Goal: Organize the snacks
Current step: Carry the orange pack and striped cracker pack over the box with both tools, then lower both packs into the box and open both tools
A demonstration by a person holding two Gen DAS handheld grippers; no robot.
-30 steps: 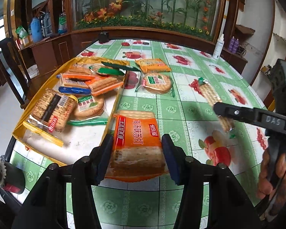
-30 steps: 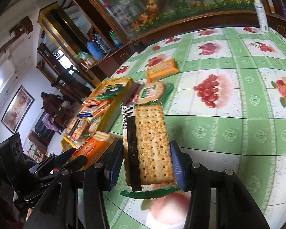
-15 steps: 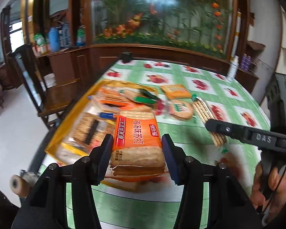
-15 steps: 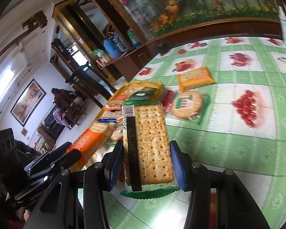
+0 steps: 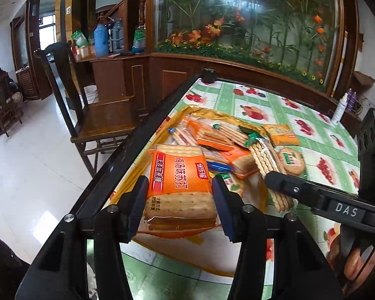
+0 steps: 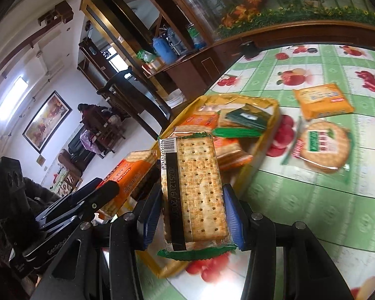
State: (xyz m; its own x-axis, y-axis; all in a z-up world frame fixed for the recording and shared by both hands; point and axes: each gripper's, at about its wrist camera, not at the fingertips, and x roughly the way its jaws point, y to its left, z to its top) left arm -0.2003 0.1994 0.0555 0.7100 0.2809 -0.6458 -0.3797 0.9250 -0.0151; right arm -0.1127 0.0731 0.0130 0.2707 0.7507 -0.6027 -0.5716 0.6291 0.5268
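Both grippers carrying cracker packs toward the tray

Left gripper [image 5: 180, 206] is clamping the orange pack [image 5: 180, 177], long axis running along the fingers, over the tray [image 5: 140, 172] near end. Right gripper [image 6: 187, 215] is clamping the clear pack [image 6: 193, 190] likewise, just right of it, above the tray's near right corner; left is nearer the free floor
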